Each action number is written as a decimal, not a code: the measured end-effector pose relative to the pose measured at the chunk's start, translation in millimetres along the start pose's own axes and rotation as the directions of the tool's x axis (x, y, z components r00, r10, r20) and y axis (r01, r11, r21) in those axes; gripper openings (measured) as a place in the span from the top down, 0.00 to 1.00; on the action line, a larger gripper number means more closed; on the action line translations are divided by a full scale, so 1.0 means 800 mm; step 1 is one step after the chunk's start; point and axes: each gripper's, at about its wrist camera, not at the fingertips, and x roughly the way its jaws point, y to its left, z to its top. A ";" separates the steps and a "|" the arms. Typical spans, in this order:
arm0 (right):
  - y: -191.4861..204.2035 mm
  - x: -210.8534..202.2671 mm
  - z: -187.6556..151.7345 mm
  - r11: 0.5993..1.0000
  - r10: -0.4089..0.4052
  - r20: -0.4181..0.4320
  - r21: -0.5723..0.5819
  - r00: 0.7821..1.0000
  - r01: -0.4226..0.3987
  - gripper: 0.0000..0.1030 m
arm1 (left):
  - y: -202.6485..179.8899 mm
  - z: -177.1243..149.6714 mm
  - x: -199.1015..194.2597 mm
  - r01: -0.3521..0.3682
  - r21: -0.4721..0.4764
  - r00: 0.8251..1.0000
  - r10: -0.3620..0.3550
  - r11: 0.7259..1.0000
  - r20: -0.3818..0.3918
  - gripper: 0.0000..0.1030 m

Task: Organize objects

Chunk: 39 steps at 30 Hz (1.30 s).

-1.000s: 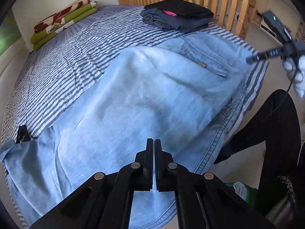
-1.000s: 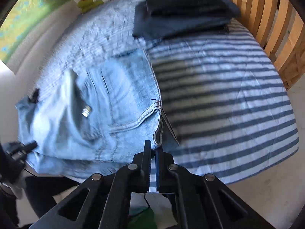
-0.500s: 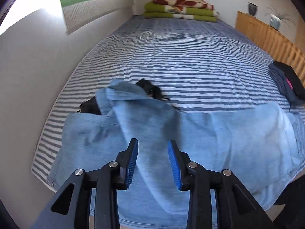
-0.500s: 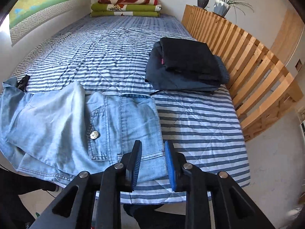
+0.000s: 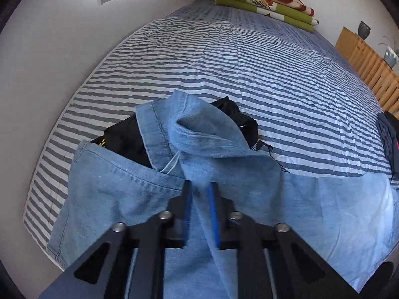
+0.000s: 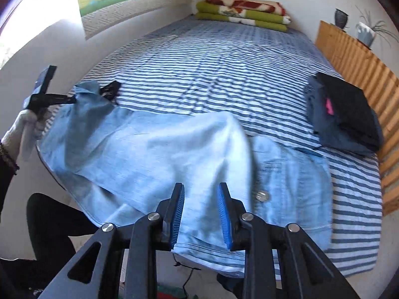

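A light blue denim shirt [image 5: 119,194] lies spread across the near end of the striped bed [image 5: 249,74]. My left gripper [image 5: 200,186] has its jaws narrowly apart around a raised fold of the shirt near the collar. In the right wrist view the same shirt [image 6: 162,149] covers the bed's front edge, with a metal button [image 6: 261,195] showing. My right gripper [image 6: 200,194] is open, its blue pads on either side of a raised ridge of the cloth. The left gripper [image 6: 72,98] shows at the shirt's far left end.
A black garment [image 5: 124,139] lies partly under the shirt's collar. A folded stack of dark clothes [image 6: 346,117] sits at the bed's right side by a wooden slatted rail [image 6: 361,69]. Folded green and red blankets [image 6: 242,11] lie at the head. The wall runs along the left.
Both grippers were shut a second ago and have opened. The left one has swung to the collar end and moved onto a raised fold. The right one has come down over the shirt.
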 end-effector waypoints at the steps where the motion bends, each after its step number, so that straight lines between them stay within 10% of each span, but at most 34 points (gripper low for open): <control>1: 0.012 0.004 0.004 1.000 0.017 0.004 -0.014 1.000 -0.016 0.76 | -0.013 0.000 -0.001 -0.010 0.021 1.000 0.010 1.000 0.014 0.99; 9: 0.010 0.018 -0.012 0.998 0.040 -0.026 0.054 0.999 -0.038 0.76 | -0.121 0.007 -0.049 0.252 0.079 0.963 -0.257 0.965 0.075 1.00; 13: -0.005 0.021 -0.023 0.996 0.032 -0.061 0.087 0.998 -0.026 0.76 | -0.168 -0.005 -0.065 0.193 0.149 0.972 -0.210 0.970 0.109 0.96; 21: -0.003 0.023 -0.034 0.995 0.043 -0.041 0.096 0.998 -0.038 0.76 | -0.024 0.001 -0.046 -0.014 -0.197 0.998 0.027 0.980 0.061 0.47; 24: 0.003 0.029 -0.042 0.993 0.066 -0.054 0.098 0.996 -0.060 0.76 | 0.010 0.013 -0.021 0.036 -0.252 0.999 -0.040 0.967 -0.009 0.42; 27: 0.003 0.028 -0.049 0.991 0.084 -0.051 0.113 0.995 -0.078 0.76 | 0.003 0.020 -0.004 0.063 -0.242 0.997 -0.072 0.968 -0.026 0.49; 30: -0.004 0.023 -0.055 0.989 0.079 -0.047 0.126 0.996 -0.073 0.76 | -0.029 0.028 0.004 0.055 -0.182 0.998 -0.062 0.982 -0.031 0.96; 39: -0.043 0.021 -0.067 0.979 0.057 -0.048 0.200 0.997 -0.047 0.76 | -0.176 0.017 -0.054 0.083 0.127 0.994 -0.091 0.988 0.057 0.98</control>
